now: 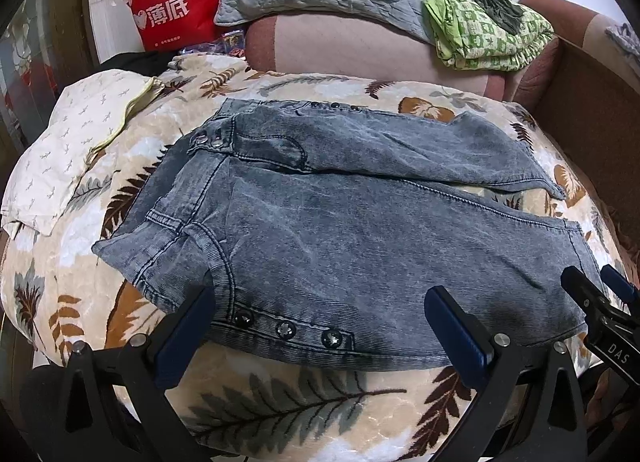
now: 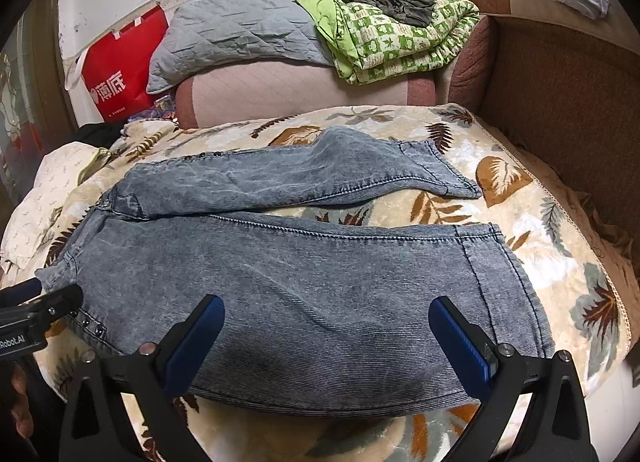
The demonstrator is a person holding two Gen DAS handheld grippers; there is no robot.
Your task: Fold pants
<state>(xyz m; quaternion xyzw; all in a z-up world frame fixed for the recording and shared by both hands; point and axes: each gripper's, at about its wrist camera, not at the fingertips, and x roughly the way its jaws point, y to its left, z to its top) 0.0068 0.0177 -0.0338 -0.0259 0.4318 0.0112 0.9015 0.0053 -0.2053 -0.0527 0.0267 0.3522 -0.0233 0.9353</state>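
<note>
Faded blue-grey denim pants (image 1: 340, 230) (image 2: 304, 282) lie flat on a leaf-patterned blanket, waist to the left, both legs spread out to the right with a gap between them. My left gripper (image 1: 320, 322) is open just above the near edge of the pants, by the row of metal studs at the hip. My right gripper (image 2: 326, 330) is open over the near leg, nearer the hem; its fingers (image 1: 592, 294) also show at the right edge of the left wrist view. The left gripper's tip (image 2: 48, 302) shows at the left edge of the right wrist view. Nothing is held.
The leaf blanket (image 2: 520, 222) covers a raised cushion. Behind stand a pink sofa back (image 1: 360, 50), a grey quilted pillow (image 2: 240, 30), a green patterned quilt (image 2: 400, 38) and a red bag (image 1: 172, 2). A white patterned cloth (image 1: 72, 142) lies left. A brown armrest (image 2: 560, 102) rises right.
</note>
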